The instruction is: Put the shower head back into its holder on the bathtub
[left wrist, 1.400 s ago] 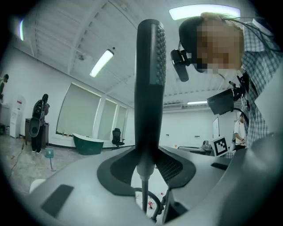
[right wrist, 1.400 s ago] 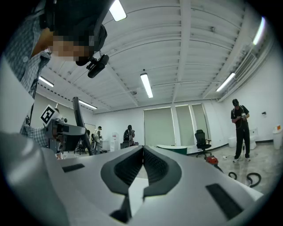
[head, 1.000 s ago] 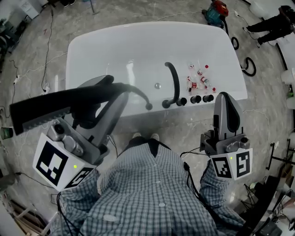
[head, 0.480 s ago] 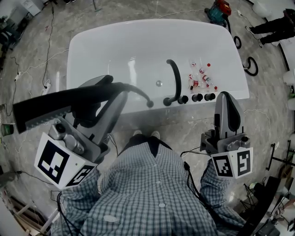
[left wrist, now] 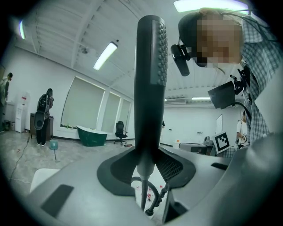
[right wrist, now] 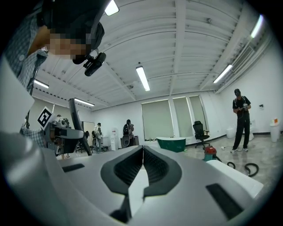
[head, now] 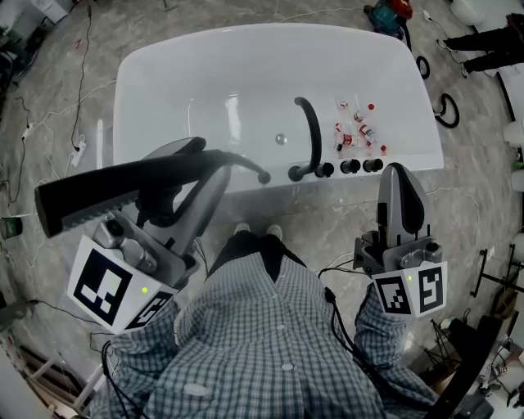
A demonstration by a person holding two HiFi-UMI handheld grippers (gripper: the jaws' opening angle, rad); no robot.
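Observation:
The black shower head (head: 106, 190) lies level over the floor at the left, and my left gripper (head: 184, 159) is shut on its handle. Its black hose (head: 246, 164) curves to a black fitting (head: 264, 177) on the near rim of the white bathtub (head: 205, 65). In the left gripper view the shower head (left wrist: 151, 66) stands upright between the jaws of the left gripper (left wrist: 144, 164), with the hose (left wrist: 143, 194) below. My right gripper (head: 399, 178) is shut with nothing in it, just short of the rim near the knobs (head: 350, 166). The right gripper (right wrist: 142, 161) shows closed pads.
A black arched faucet (head: 309, 135) rises from the rim. Several small bottles (head: 356, 131) lie inside the tub by the drain (head: 281, 140). Cables (head: 82, 90), black hose loops (head: 442, 110) and a red-green machine (head: 389, 15) lie on the floor; a person (head: 491, 41) stands far right.
The shower head and my left gripper have shifted slightly right and up in the view. The tub sits a little higher in the picture. My right gripper has barely moved.

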